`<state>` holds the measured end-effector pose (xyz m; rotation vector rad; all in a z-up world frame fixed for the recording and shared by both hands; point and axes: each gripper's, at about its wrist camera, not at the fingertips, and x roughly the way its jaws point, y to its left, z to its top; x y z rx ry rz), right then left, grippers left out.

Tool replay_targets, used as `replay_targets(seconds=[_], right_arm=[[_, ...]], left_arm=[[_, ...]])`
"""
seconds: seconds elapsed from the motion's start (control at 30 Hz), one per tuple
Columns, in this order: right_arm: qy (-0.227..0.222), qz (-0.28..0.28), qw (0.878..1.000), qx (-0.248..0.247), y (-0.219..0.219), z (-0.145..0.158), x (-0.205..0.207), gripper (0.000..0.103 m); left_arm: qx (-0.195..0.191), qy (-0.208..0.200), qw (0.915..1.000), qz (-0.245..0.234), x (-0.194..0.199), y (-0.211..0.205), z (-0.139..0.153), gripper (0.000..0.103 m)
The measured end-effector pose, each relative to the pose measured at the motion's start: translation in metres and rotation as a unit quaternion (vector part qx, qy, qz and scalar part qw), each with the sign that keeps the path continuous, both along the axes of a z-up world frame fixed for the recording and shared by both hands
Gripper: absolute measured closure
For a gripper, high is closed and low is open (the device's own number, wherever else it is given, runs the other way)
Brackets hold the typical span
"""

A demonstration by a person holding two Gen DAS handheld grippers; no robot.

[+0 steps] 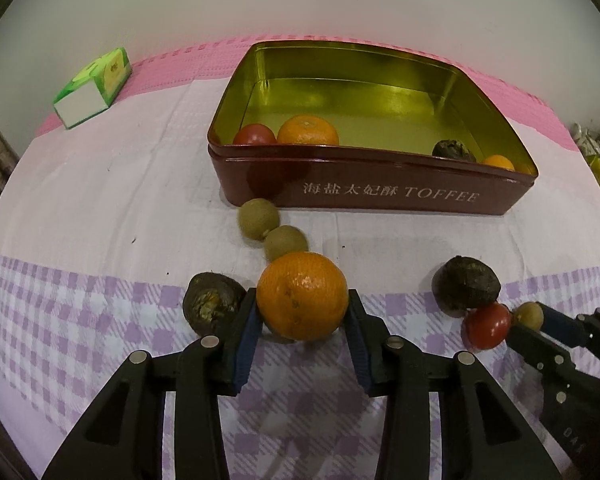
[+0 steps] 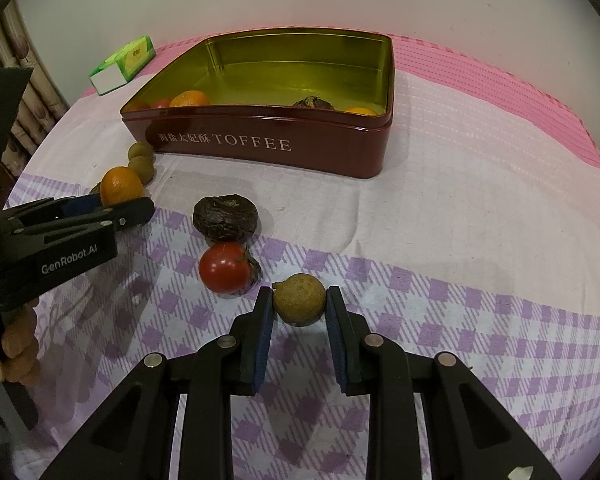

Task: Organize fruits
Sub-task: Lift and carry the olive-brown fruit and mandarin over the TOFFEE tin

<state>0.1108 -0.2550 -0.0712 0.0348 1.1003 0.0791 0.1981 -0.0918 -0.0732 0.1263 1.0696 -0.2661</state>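
Observation:
My left gripper (image 1: 302,308) is shut on an orange (image 1: 302,295), held just above the cloth. My right gripper (image 2: 299,304) is shut on a small brown-green fruit (image 2: 299,299) resting on the cloth. A dark red toffee tin (image 1: 372,190) with a gold inside stands behind; it holds a tomato (image 1: 255,135), an orange (image 1: 308,131), a dark wrinkled fruit (image 1: 454,149) and a small orange (image 1: 498,161). On the cloth lie two small green-brown fruits (image 1: 258,217), a dark fruit (image 1: 213,302) left of my left gripper, another dark fruit (image 2: 225,217) and a tomato (image 2: 225,267).
A green and white box (image 1: 94,87) lies at the back left on the pink cloth. The checked tablecloth (image 2: 460,300) covers a round table. A curtain (image 2: 28,92) hangs at the left. The left gripper (image 2: 112,210) shows in the right wrist view.

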Motion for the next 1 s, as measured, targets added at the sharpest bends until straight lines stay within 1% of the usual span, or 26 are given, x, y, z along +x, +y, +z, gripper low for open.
replay_targets(seconds=[0.3, 0.67, 1.0], right_arm=[[0.0, 0.0, 1.0, -0.003, 0.002, 0.0, 0.001, 0.078], [-0.001, -0.001, 1.0, -0.009, 0.003, -0.001, 0.001, 0.078], [-0.002, -0.003, 1.0, -0.009, 0.004, -0.001, -0.001, 0.079]], left_arm=[[0.003, 0.003, 1.0, -0.007, -0.023, 0.003, 0.003, 0.062], [0.001, 0.003, 0.9999, -0.012, -0.038, 0.009, 0.006, 0.062], [-0.02, 0.002, 0.9996, -0.018, -0.051, 0.018, 0.01, 0.062]])
